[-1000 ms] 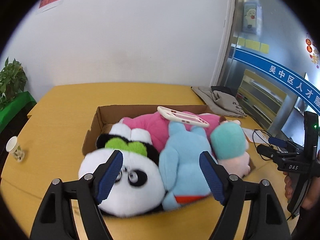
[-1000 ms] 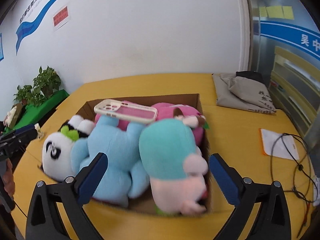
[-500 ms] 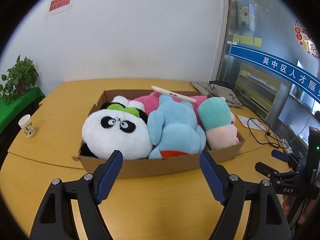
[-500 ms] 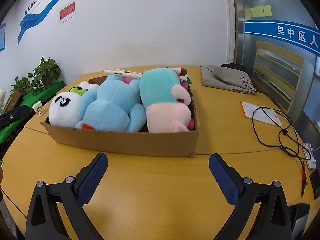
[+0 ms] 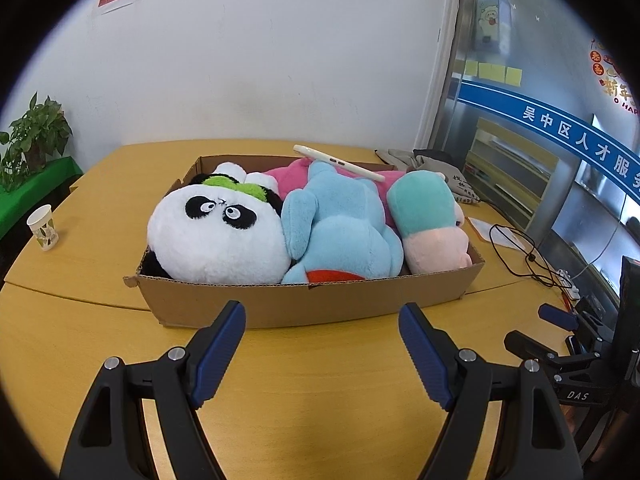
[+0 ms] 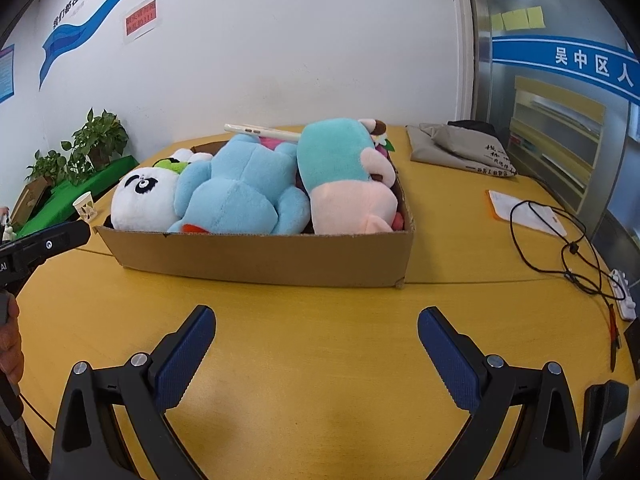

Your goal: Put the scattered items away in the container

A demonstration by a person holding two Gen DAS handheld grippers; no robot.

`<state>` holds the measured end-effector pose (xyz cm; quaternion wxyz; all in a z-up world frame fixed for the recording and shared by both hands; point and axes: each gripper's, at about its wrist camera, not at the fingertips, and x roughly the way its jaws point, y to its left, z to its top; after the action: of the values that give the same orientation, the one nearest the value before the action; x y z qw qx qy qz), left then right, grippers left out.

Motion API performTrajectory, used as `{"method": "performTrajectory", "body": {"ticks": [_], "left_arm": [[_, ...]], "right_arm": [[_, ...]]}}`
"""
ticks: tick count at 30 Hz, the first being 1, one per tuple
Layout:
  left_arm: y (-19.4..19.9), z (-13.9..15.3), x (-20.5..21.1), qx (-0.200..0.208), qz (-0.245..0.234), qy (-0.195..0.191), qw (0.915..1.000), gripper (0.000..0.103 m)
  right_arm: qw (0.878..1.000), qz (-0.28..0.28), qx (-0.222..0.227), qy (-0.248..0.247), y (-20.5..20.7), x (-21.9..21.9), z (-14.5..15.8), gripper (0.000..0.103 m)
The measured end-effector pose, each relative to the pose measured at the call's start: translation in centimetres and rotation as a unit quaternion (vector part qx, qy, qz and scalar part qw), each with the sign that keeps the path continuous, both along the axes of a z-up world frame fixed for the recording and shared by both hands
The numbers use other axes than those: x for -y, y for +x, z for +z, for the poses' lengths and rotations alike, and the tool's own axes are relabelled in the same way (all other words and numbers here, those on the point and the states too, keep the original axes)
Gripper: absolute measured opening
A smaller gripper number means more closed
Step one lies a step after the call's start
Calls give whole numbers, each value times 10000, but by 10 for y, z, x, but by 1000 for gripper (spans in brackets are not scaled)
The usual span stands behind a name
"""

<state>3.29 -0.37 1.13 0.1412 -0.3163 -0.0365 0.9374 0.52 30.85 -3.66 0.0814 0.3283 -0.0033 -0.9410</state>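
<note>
Though they were soft, light and squashy, the panda plush [image 5: 216,236], blue plush [image 5: 344,236] and teal plush [image 6: 340,176] filled the cardboard box [image 6: 260,258] at twelve o'clock; the rigid phone case [image 5: 340,162] balanced on top looked likeliest to slip, best pinched across its edges; left gripper [image 5: 320,336] and right gripper [image 6: 316,340] hung spread and empty

Both views are bright and evenly lit, with soft, diffuse light and no hard shadows. The box [image 5: 304,304] casts only a faint shadow along its near wall on the table [image 5: 320,380]. A pale sheen lies on the table [image 6: 332,420] between the fingers in the right wrist view. The glass partition [image 5: 520,92] at right shows washed-out reflections. Focus is sharp at the centre: the plush fur on the panda [image 5: 216,236] reads clearly. Fisheye distortion bends the wall edges and table rim, and a black vignette rings each frame. Detail softens toward the edges, where the plant [image 5: 34,136] looks slightly smeared.
</note>
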Motion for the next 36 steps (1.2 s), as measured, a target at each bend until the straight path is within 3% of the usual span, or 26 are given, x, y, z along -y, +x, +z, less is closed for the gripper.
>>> {"method": "performTrajectory", "body": {"ticks": [13,36], "left_arm": [[-1,-7,-10,54,-75,-88,9999,79],[0,-21,11,224,169,-55,9996,79]], "right_arm": [[9999,-141,-6,38,3,-10,-1,103],[9998,69,-109,128,9,11,1,103]]}}
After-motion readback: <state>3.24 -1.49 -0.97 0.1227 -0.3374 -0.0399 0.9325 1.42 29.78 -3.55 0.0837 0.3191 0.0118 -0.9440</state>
